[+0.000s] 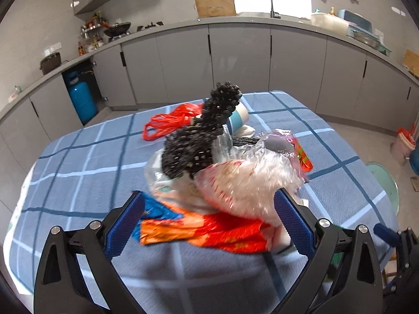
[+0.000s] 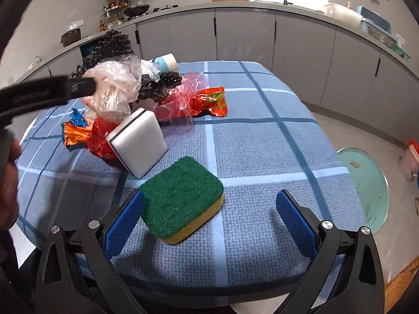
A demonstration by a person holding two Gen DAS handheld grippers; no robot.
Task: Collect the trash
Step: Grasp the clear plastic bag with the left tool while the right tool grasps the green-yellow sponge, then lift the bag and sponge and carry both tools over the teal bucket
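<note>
A trash pile lies on the blue checked tablecloth (image 1: 78,178): black mesh netting (image 1: 201,136), a clear crumpled plastic bag (image 1: 243,183), an orange-red snack wrapper (image 1: 209,231), a red plastic bag (image 1: 167,123) and a red packet (image 1: 305,157). My left gripper (image 1: 209,219) is open, its blue pads on either side of the clear bag and wrapper. My right gripper (image 2: 209,214) is open over the cloth, with a green-and-yellow sponge (image 2: 182,198) between its pads, close to the left one. The left gripper also shows in the right wrist view (image 2: 78,86), beside the clear bag (image 2: 115,89).
A white sponge block (image 2: 138,144) leans on the pile. A blue-white cup (image 1: 239,117) lies behind the netting. A green round stool (image 2: 366,183) stands right of the table. Grey cabinets and the counter with the sink (image 1: 264,15) are behind. A blue gas cylinder (image 1: 81,99) stands at left.
</note>
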